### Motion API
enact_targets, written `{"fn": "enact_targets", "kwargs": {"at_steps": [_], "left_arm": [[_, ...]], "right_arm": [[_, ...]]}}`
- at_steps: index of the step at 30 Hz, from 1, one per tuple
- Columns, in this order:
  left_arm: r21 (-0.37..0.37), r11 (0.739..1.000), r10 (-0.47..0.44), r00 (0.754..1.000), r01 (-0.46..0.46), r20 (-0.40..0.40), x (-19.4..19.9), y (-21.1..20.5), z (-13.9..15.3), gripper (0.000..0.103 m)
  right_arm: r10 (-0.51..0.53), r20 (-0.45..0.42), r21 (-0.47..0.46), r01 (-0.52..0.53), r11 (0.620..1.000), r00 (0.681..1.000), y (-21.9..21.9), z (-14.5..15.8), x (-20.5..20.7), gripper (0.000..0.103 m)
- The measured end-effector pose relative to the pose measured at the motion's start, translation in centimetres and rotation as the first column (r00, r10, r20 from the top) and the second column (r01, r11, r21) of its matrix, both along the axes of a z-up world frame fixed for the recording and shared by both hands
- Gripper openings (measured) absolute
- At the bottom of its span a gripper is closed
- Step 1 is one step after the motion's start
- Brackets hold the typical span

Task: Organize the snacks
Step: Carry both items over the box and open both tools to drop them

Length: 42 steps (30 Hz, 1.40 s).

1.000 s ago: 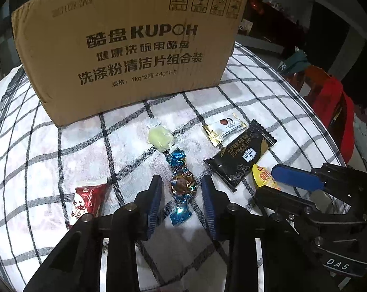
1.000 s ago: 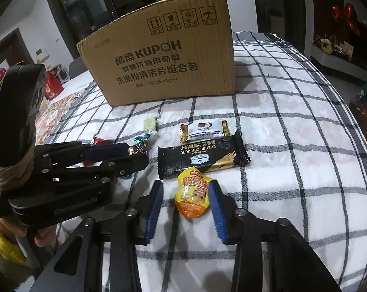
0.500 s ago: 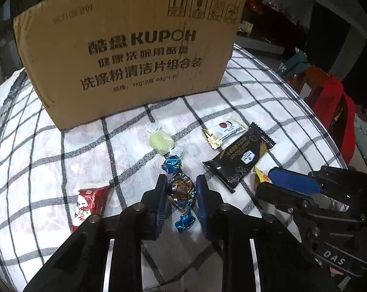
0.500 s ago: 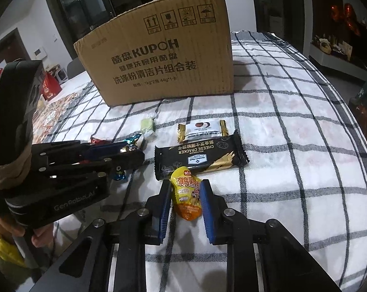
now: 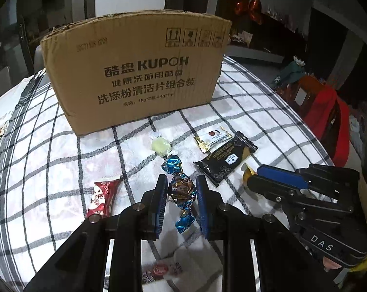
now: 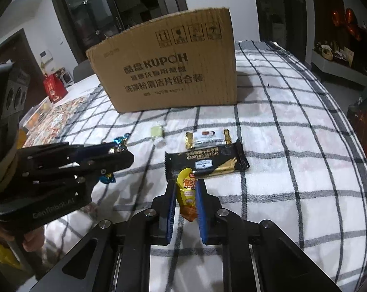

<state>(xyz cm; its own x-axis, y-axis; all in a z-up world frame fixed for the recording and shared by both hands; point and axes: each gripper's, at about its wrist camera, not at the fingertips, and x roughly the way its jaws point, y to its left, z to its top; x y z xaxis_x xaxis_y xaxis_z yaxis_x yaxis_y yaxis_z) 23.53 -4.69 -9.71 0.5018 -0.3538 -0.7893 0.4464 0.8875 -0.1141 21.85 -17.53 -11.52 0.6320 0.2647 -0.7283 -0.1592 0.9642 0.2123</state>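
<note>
Gripping two snacks on the checked cloth.
Left gripper pinches the foil candy; right gripper, jaws closing, clamps the yellow packet.

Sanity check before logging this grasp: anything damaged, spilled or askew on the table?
Nothing spilled or torn. Only oddity: the cardboard box has a ragged, crushed top left edge. Left gripper pinches the blue foil candy; right gripper pinches the yellow snack pouch.
</note>
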Motion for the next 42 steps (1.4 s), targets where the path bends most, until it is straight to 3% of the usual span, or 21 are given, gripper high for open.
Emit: {"fn": "enact_targets", "kwargs": {"at_steps": [17,27,32,42], "left_arm": [[-0.046,0.998,0.048,0.991,-0.043,0.124,-0.2,1.2,6.0,0.024],[-0.071,0.996,0.077,0.973,-0.063,0.219,1.6,1.7,10.3,0.024],[-0.082,0.994,0.087,0.963,-0.068,0.254,2.6,1.9,11.9,0.024],[-0.089,0.992,0.107,0.950,-0.085,0.292,5.8,2.2,14.3,0.024]], "right_arm": [[-0.004,0.145,0.064,-0.005,0.998,0.989,0.0,6.1,0.9,0.017],[-0.028,0.254,0.094,0.004,0.996,0.967,-0.1,10.7,2.7,0.017],[-0.030,0.293,0.101,0.001,0.995,0.956,-0.2,12.5,4.0,0.011],[-0.016,0.335,0.074,-0.010,0.997,0.942,0.3,14.6,6.2,0.009]]}}
